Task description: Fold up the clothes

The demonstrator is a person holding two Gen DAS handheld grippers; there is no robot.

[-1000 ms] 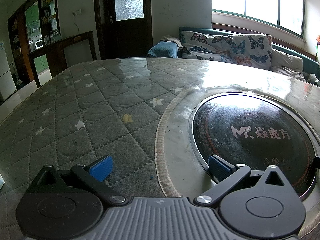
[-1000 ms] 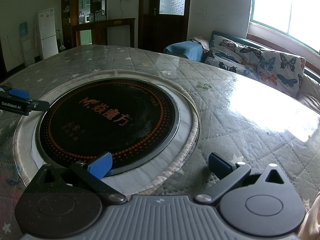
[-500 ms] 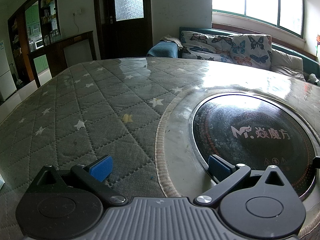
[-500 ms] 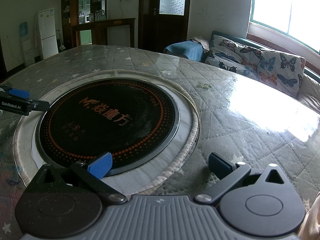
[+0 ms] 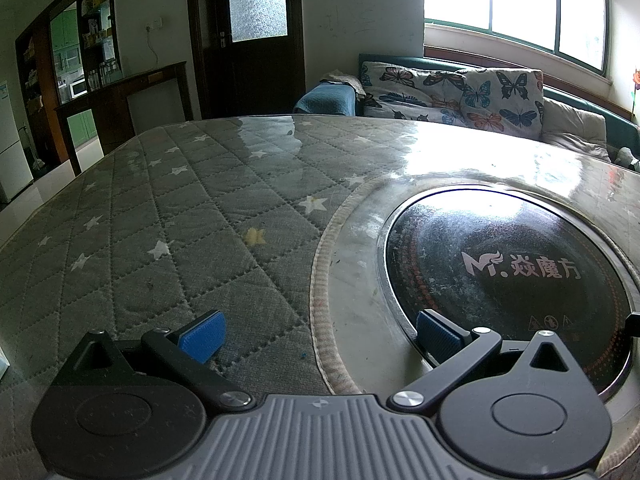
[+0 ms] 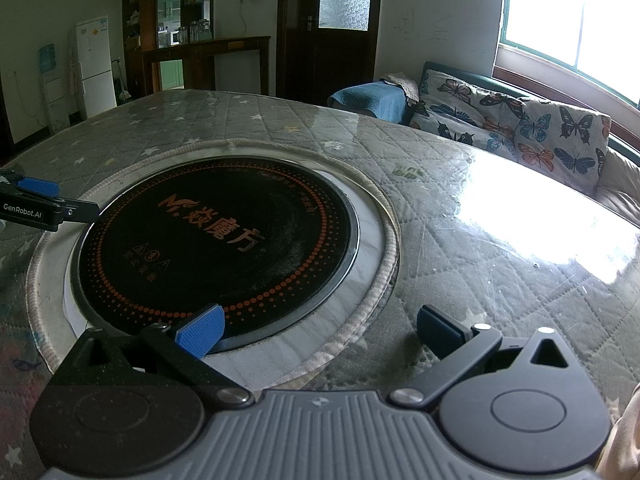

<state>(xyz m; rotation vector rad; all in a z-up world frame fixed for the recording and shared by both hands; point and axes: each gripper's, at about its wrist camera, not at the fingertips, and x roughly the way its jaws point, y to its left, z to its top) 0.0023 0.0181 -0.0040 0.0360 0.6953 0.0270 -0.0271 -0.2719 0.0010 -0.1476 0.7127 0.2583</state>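
Here both gripper (image 5: 318, 334) jaws gape over quilted table (image 5: 192, 216) beside cooktop (image 6: 216, 248).

Grey star-quilted tablecloth (image 5: 200, 216), black hob (image 6: 216, 240)

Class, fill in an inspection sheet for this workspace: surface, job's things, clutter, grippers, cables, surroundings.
Surface: round table with a quilted star-print cover under a glossy sheet; black induction cooktop set in its middle.
Job's things: nothing seen; no clothes on the table.
Clutter: nothing seen.
Grippers: left hand-held gripper open, empty; right hand-held gripper open, empty.
Cables: one hangs from the wall socket.
Surroundings: butterfly-print sofa, dark door, window, white fridge.
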